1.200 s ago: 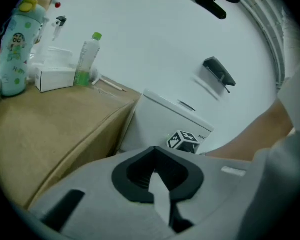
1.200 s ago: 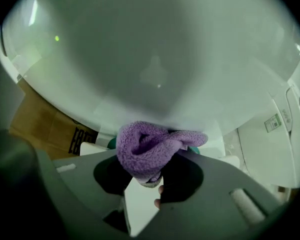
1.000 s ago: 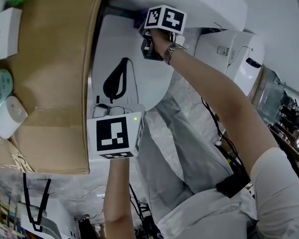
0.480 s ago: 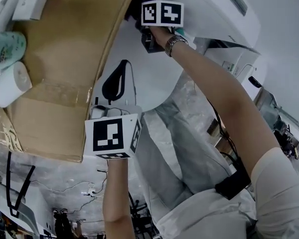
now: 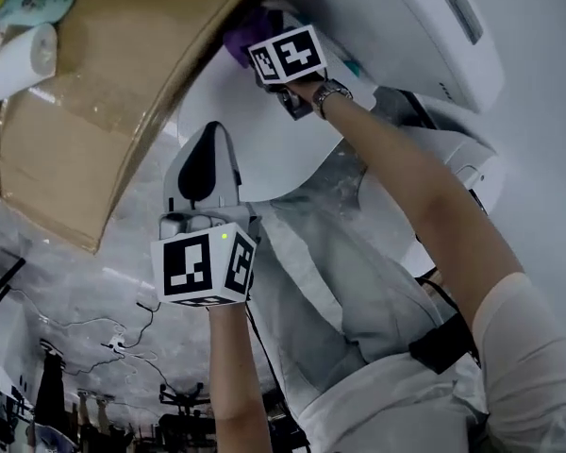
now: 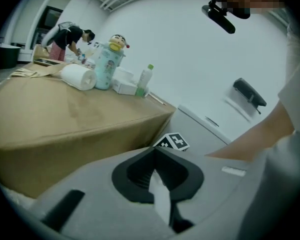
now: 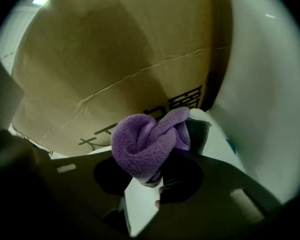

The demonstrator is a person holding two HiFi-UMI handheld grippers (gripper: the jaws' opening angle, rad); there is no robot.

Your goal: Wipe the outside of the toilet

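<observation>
Right tool (image 7: 152,176), clamping purple cloth (image 7: 145,144), has edged along toilet (image 5: 264,149); left tool (image 6: 155,156) closed.

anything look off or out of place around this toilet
Nothing spilled or broken. The odd thing is the big cardboard box crowding the toilet, leaving the purple cloth in the right gripper a narrow gap. A paper roll lies on its side on the box.

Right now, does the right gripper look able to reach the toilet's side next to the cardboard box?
Probably yes. The right gripper, shut on the purple cloth, is right at the side of the toilet; the cardboard box stands alongside but does not seem to block it.
</observation>
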